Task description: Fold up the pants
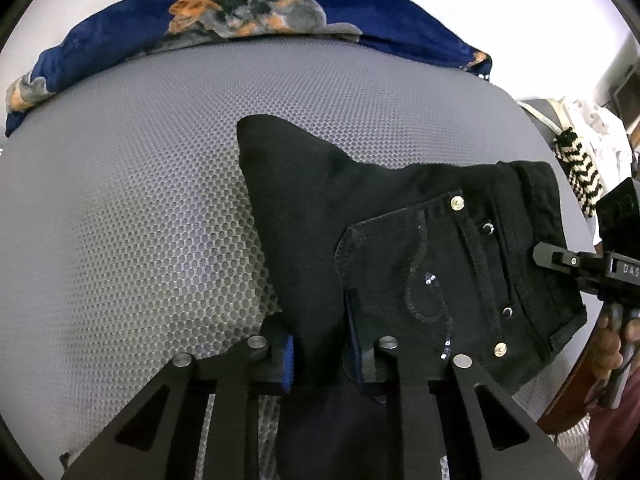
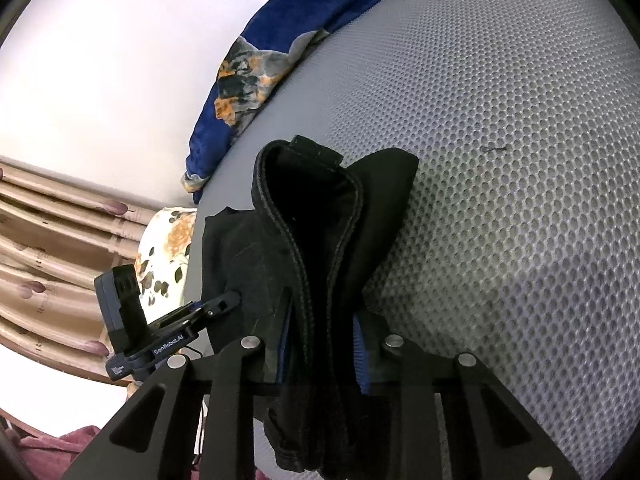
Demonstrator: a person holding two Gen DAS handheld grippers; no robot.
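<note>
Black jeans (image 1: 400, 216) lie folded on a grey mesh mattress (image 1: 140, 200), back pocket up with silver rivets and sequins. My left gripper (image 1: 320, 356) is shut on the near edge of the jeans, beside the pocket, blue pads pressing the cloth. In the right wrist view the jeans (image 2: 320, 220) bunch upward, and my right gripper (image 2: 322, 352) is shut on the thick waistband fold. The right gripper's tip (image 1: 560, 258) shows at the waistband edge in the left wrist view. The left gripper (image 2: 224, 304) shows at the jeans' left side in the right wrist view.
A blue floral blanket (image 1: 280, 12) runs along the mattress's far edge. A striped black-and-white bag (image 1: 580, 172) hangs at the right. Beige curtains (image 2: 52, 248) and a floral pillow (image 2: 164, 248) sit beyond the mattress. A person's hand (image 1: 608, 344) holds the right gripper's handle.
</note>
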